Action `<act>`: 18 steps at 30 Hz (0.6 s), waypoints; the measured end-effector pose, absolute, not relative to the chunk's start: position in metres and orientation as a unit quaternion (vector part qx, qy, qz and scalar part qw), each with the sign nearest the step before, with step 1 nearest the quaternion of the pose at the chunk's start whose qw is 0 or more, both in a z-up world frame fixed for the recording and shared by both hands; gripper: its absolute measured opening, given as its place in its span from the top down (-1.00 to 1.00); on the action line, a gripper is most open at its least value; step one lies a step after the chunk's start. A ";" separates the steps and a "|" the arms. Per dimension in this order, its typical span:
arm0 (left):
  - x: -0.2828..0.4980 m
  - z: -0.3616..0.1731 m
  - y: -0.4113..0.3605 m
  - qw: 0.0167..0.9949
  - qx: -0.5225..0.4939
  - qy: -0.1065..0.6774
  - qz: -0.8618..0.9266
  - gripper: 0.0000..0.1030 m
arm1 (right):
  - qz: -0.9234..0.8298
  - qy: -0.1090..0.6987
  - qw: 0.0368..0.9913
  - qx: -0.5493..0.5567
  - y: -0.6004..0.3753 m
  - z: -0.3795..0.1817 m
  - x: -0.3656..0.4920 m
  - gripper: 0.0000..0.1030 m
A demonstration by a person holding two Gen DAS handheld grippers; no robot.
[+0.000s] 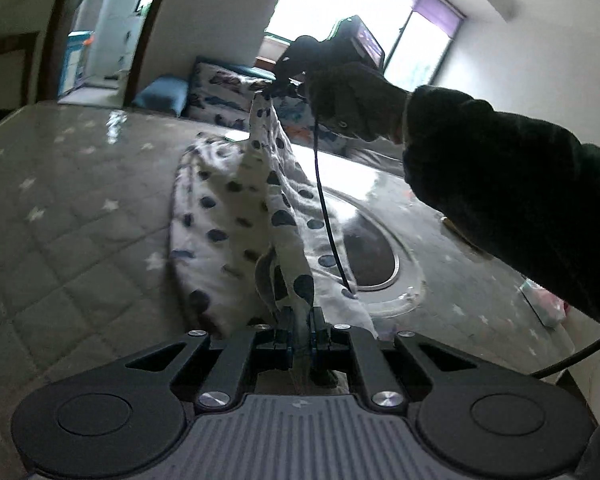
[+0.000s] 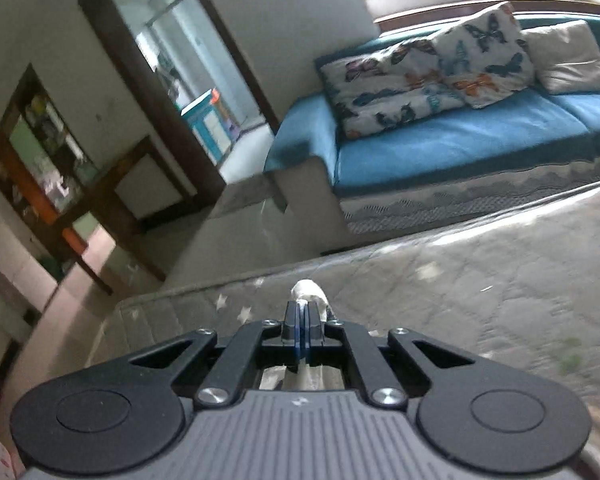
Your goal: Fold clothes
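Observation:
A white garment with dark blue dots [image 1: 236, 216] hangs stretched above the quilted grey mattress [image 1: 68, 200]. My left gripper [image 1: 302, 316] is shut on its near edge. In the left wrist view my right gripper [image 1: 272, 90] is held up by a gloved hand [image 1: 352, 96] in a dark sleeve, pinching the garment's far corner. In the right wrist view my right gripper [image 2: 303, 310] is shut, and a small tuft of the white garment [image 2: 310, 290] sticks out past its fingertips. The rest of the garment is hidden in that view.
A round clear plate with a dark centre [image 1: 372, 252] lies on the mattress under the garment's right side. A black cable [image 1: 328, 216] dangles from the right gripper. A blue sofa [image 2: 460, 140] with butterfly cushions [image 2: 420, 84] stands beyond the mattress edge, a doorway [image 2: 188, 80] left of it.

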State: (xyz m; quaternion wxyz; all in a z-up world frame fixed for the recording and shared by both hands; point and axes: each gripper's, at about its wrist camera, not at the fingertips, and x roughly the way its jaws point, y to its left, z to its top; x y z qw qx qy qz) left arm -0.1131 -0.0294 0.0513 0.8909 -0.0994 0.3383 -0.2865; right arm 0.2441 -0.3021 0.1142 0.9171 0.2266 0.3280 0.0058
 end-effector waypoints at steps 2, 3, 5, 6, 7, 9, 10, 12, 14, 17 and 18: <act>-0.111 0.046 -0.023 0.889 -0.107 0.345 -0.279 0.84 | 0.016 0.340 0.915 0.215 -0.280 0.103 0.254 0.96; -0.110 0.042 -0.020 0.889 -0.111 0.349 -0.276 0.84 | 0.023 0.347 0.914 0.210 -0.270 0.098 0.258 0.96; -0.110 0.039 -0.016 0.888 -0.115 0.354 -0.271 0.84 | 0.039 0.359 0.910 0.205 -0.253 0.087 0.264 0.95; -0.110 0.038 -0.014 0.887 -0.116 0.356 -0.269 0.84 | 0.047 0.365 0.907 0.205 -0.246 0.082 0.266 0.92; -0.110 0.037 -0.013 0.887 -0.118 0.358 -0.267 0.84 | 0.060 0.372 0.902 0.212 -0.241 0.078 0.268 0.88; -0.109 0.037 -0.011 0.886 -0.119 0.359 -0.267 0.84 | 0.076 0.376 0.899 0.212 -0.237 0.078 0.268 0.87; -0.109 0.037 -0.011 0.886 -0.120 0.359 -0.267 0.84 | 0.077 0.373 0.902 0.205 -0.237 0.081 0.266 0.86; -0.108 0.037 -0.011 0.886 -0.118 0.359 -0.269 0.84 | 0.079 0.365 0.908 0.188 -0.241 0.093 0.262 0.86; -0.109 0.039 -0.011 0.886 -0.116 0.357 -0.270 0.84 | 0.074 0.361 0.913 0.176 -0.248 0.103 0.258 0.85; -0.112 0.040 -0.011 0.888 -0.114 0.351 -0.273 0.83 | 0.051 0.359 0.921 0.141 -0.263 0.120 0.249 0.85; -0.113 0.041 -0.012 0.889 -0.113 0.350 -0.274 0.84 | 0.043 0.363 0.921 0.131 -0.268 0.121 0.246 0.84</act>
